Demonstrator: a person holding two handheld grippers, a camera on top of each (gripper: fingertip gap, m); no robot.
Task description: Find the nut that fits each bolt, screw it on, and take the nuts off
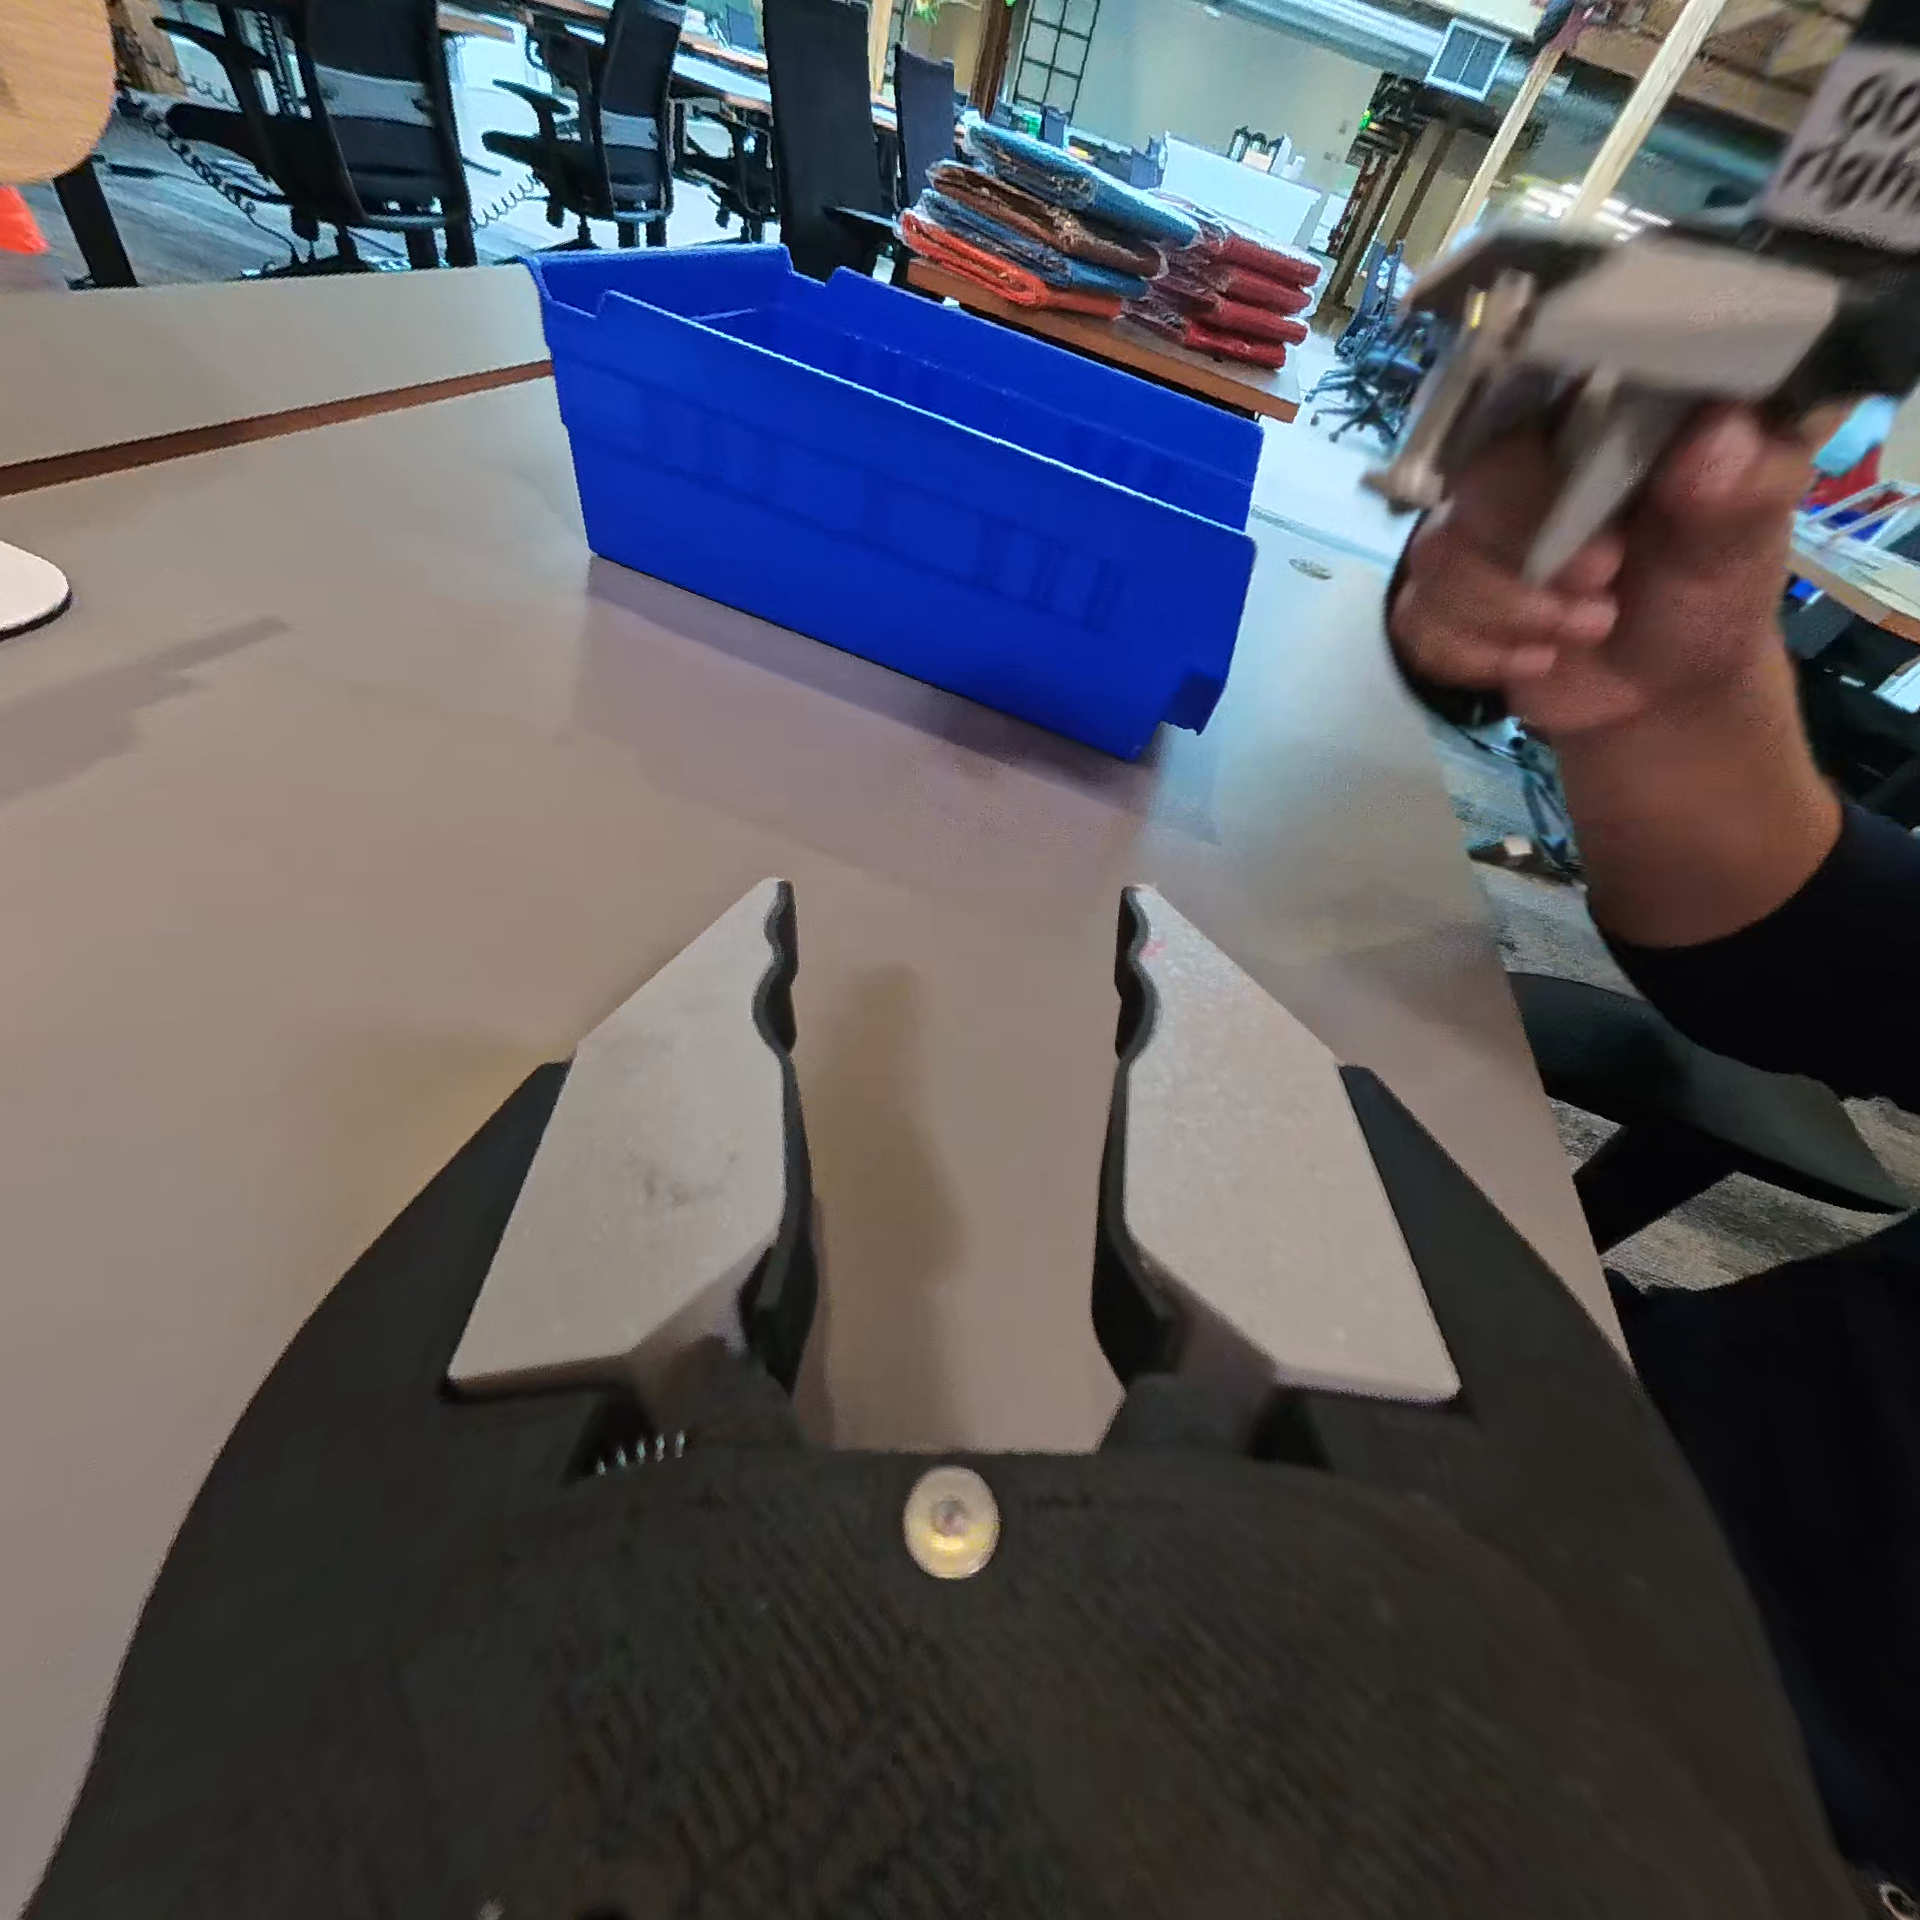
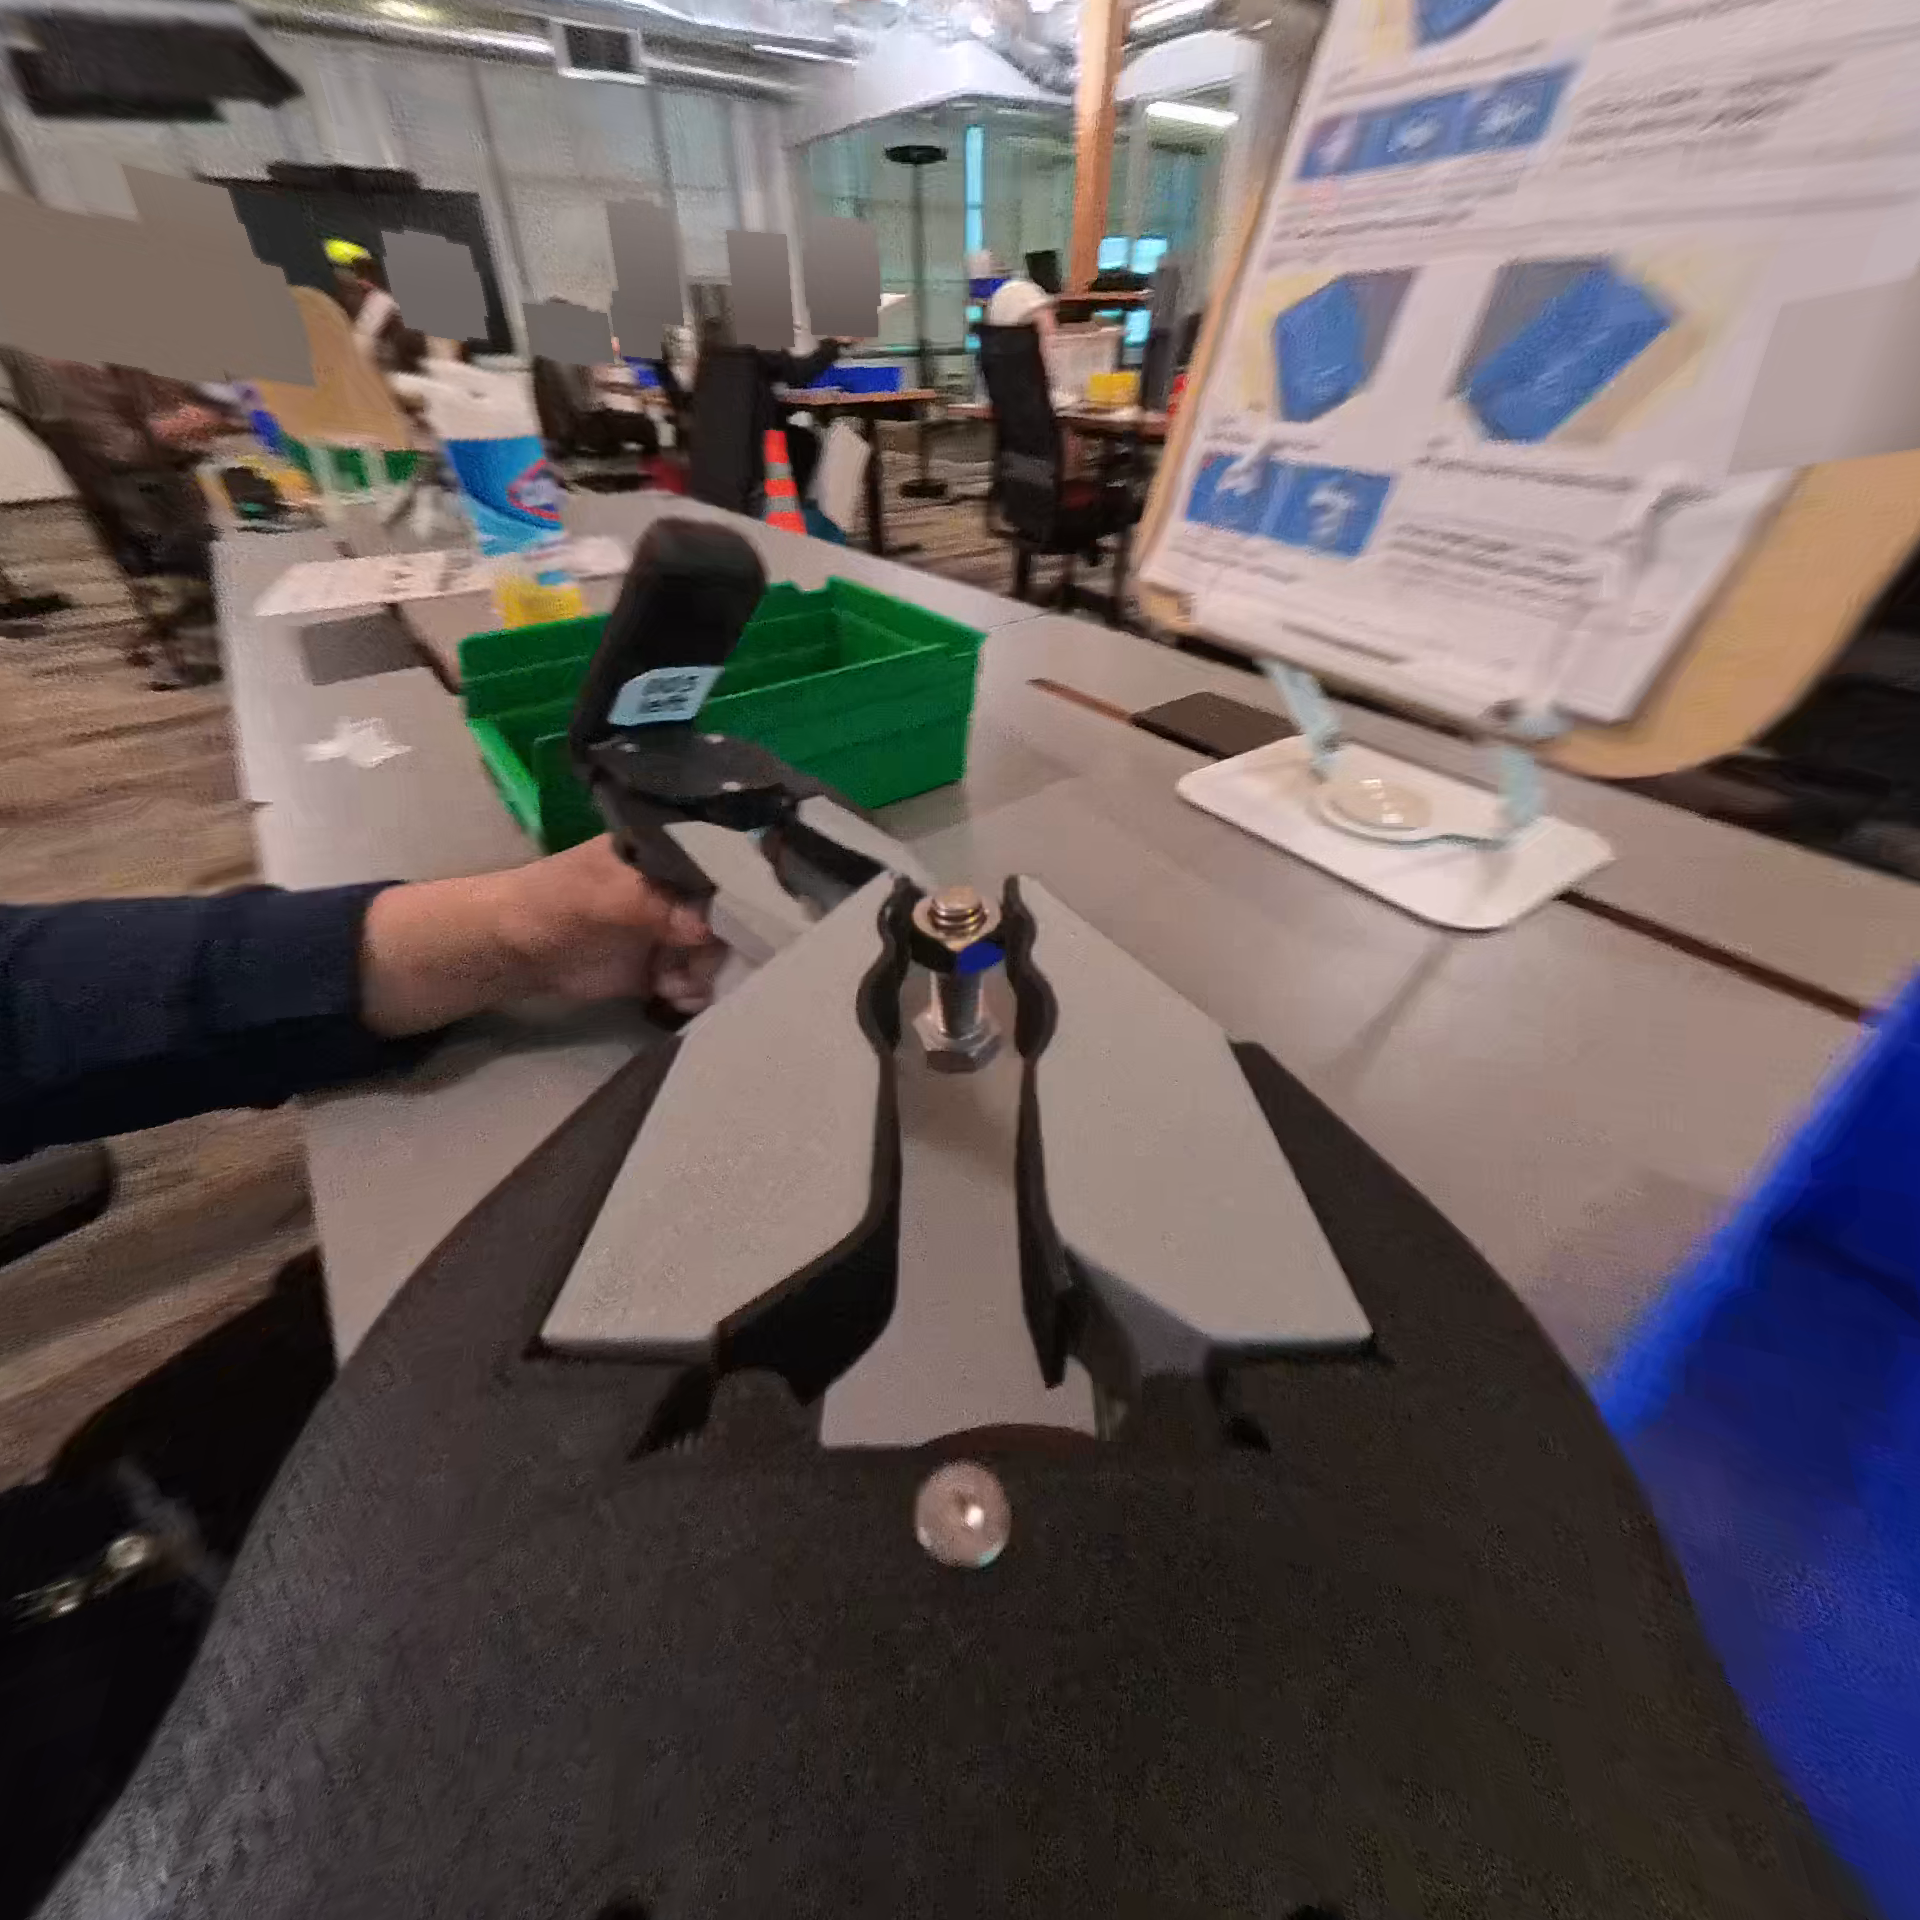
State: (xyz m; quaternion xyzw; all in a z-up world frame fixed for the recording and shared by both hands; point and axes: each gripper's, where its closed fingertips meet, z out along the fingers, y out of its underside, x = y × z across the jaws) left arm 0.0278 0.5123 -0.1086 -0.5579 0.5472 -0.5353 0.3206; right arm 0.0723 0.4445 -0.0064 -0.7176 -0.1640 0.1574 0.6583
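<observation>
The right gripper [image 2: 954, 914] is clenching a nut [image 2: 948, 943] threaded on an upright bolt [image 2: 956, 1023], raised over the grey table [image 2: 1195, 935]. The left gripper [image 1: 954, 914] is hovering spread and empty, the blue bin [image 1: 904, 499] beyond it.

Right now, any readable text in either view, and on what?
Blue sticker on left gripper: too blurred to read.
Instruction sheets on the stand: blurred.
Canister label: blurred.
Grey tag on right gripper: cropped, blurred.
Nothing quotable.
</observation>
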